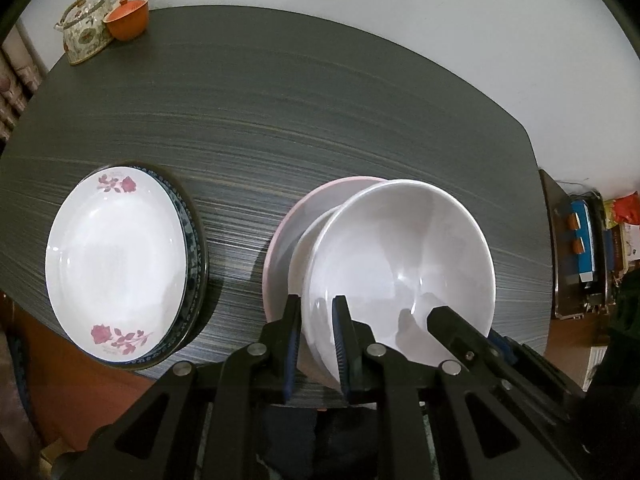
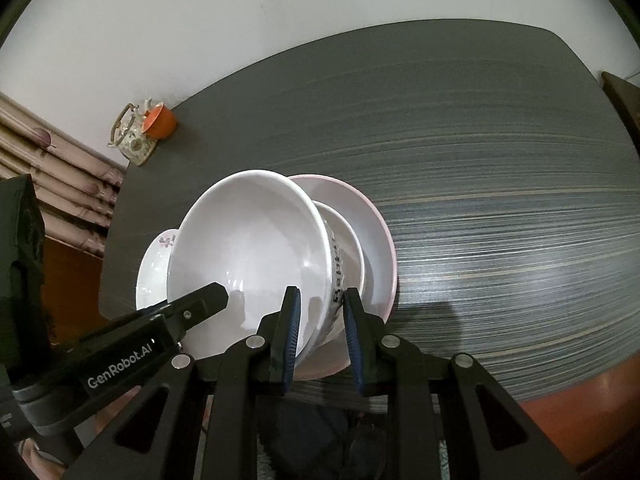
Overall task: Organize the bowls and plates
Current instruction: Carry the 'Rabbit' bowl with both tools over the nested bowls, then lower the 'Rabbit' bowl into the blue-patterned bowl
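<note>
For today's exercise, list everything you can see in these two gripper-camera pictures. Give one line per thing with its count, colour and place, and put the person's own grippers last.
large bowl: one, white, held by both grippers above the smaller bowl.
smaller bowl: one, white, sitting in the pink plate under the large bowl.
pink plate: one, pale pink rim, on the table's near side.
rose plate: one, white with red roses, on top of the dark-rimmed plate.
dark-rimmed plate: one, dark patterned rim, near-left table edge.
teapot: one, floral, far-left corner.
orange cup: one, beside the teapot.
table: one, dark grey, streaked.
left gripper: black, shut on the large bowl's rim.
right gripper: black, shut on the opposite rim.
</note>
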The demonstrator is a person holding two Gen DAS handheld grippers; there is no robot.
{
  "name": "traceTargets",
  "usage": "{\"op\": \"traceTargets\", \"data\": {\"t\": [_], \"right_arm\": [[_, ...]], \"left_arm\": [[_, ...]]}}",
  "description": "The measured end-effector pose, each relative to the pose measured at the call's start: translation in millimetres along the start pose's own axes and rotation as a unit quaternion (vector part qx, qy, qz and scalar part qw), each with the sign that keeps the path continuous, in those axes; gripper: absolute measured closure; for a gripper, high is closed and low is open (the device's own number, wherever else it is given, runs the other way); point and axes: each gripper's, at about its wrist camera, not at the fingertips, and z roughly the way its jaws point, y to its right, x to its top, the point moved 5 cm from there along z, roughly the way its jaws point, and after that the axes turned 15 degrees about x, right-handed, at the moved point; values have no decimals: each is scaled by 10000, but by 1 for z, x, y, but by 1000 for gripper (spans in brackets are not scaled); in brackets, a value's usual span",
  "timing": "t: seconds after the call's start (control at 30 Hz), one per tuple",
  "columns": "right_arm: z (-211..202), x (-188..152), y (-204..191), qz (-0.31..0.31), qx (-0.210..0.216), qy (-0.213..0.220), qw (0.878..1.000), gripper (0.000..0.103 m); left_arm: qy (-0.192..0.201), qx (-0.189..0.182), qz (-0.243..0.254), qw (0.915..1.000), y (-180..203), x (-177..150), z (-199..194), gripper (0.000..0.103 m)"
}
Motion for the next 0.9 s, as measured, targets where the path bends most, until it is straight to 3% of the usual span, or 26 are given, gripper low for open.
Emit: {"op": "traceTargets", "data": {"t": [0.43, 0.9], "right_arm": [[14, 1, 6, 51, -37, -149, 9999, 81], [18, 1, 10, 71, -51, -183, 9998, 80]], "left_arm": [[-120, 78, 31, 9999, 15, 2, 13, 87], [28, 228, 132, 9996, 23, 0, 16, 87]]}}
